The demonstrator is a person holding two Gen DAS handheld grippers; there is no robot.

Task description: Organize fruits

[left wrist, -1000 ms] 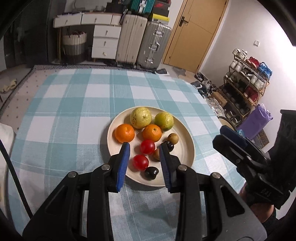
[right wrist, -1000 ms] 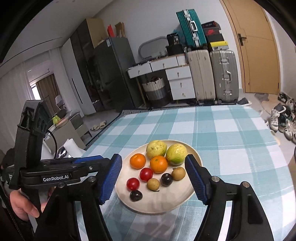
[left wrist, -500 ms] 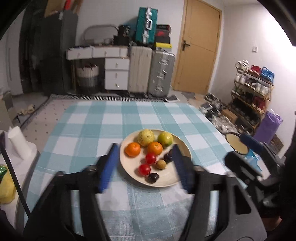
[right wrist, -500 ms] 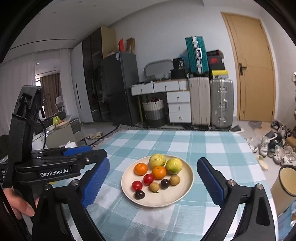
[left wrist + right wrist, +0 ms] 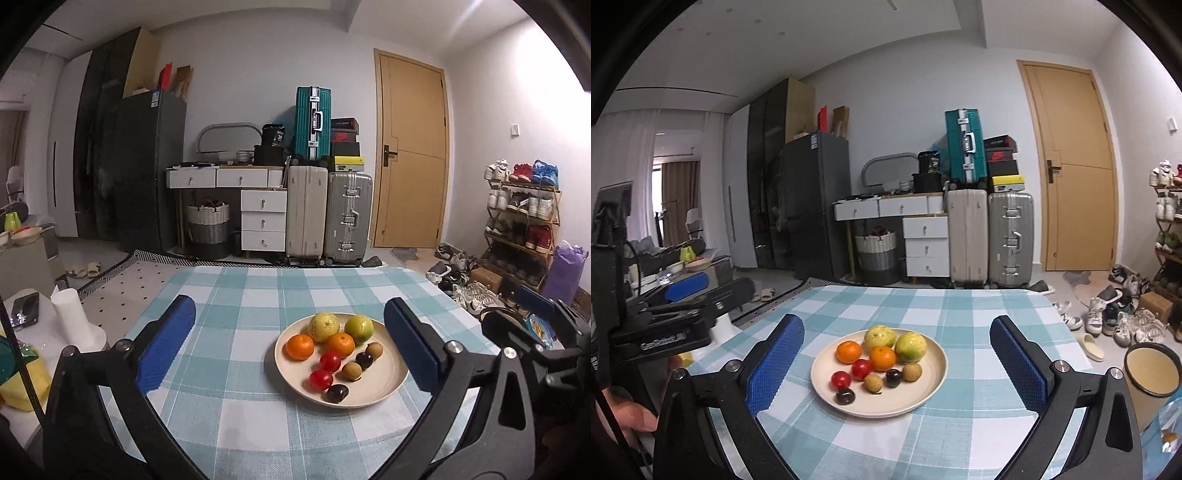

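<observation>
Black angular frames on both tools here: the left gripper [image 5: 291, 345] and right gripper [image 5: 895, 363] each carry blue textured pads [image 5: 774, 365] and silver screws [image 5: 1059, 366] at the finger joints. The left one shows white "GenRobot.AI" lettering [image 5: 663, 341], a thin black cable [image 5: 617, 413] and a bare-skinned hand [image 5: 629, 415] beneath.

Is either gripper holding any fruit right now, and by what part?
Nothing is held. The left gripper and right gripper are both open, above the table, short of the plate.

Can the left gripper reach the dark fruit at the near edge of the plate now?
Probably yes. The left gripper is open, and nothing lies between it and the dark fruit on the plate; only bare tablecloth.
</observation>
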